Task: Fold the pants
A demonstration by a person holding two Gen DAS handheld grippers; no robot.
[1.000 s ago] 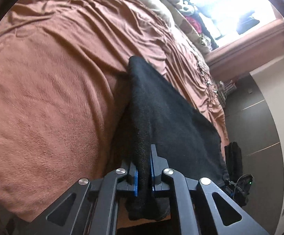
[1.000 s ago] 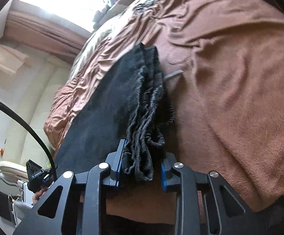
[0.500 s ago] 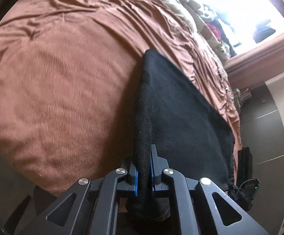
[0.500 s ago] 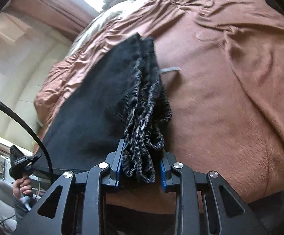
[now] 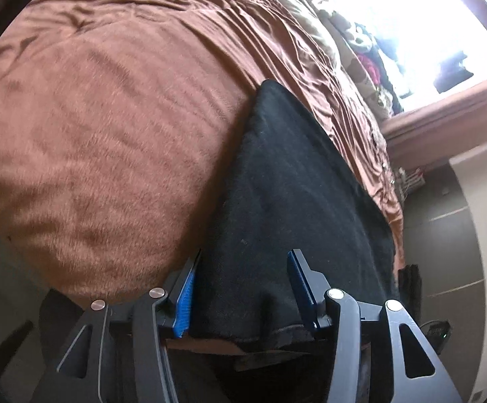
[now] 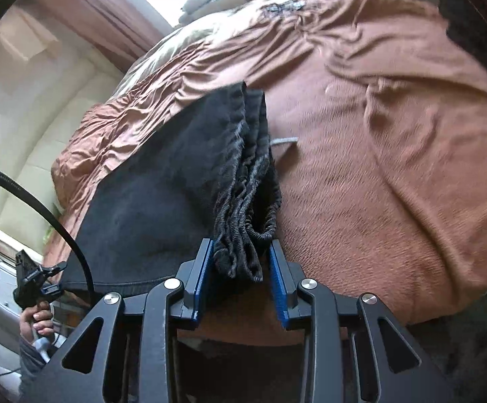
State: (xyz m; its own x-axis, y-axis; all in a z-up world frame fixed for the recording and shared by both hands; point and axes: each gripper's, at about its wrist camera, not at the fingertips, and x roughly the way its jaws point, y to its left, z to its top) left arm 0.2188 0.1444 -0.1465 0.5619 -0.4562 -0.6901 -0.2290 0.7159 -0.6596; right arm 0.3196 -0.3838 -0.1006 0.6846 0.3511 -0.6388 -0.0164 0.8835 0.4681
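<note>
The black pants (image 5: 287, 194) lie folded flat on the brown bedspread (image 5: 102, 127) near the bed's front edge. My left gripper (image 5: 243, 288) is open, its blue pads apart on either side of the near hem end, which lies loose between them. In the right wrist view the pants (image 6: 162, 181) show their bunched elastic waistband (image 6: 246, 201), with a pale drawstring end (image 6: 283, 141) beside it. My right gripper (image 6: 241, 262) is around the near waistband end, its pads close on both sides with a small gap on the right.
The brown bedspread (image 6: 394, 168) drops off at the front edge. A bright window with piled clothes (image 5: 377, 57) is at the far side. The person's hand with the other gripper's handle (image 6: 35, 288) shows at the left in the right wrist view.
My left gripper has opened and let go of the hem, and the pants now lie flat. My right gripper's jaws have widened slightly around the waistband. Both grippers have pulled back towards the bed's edge.
</note>
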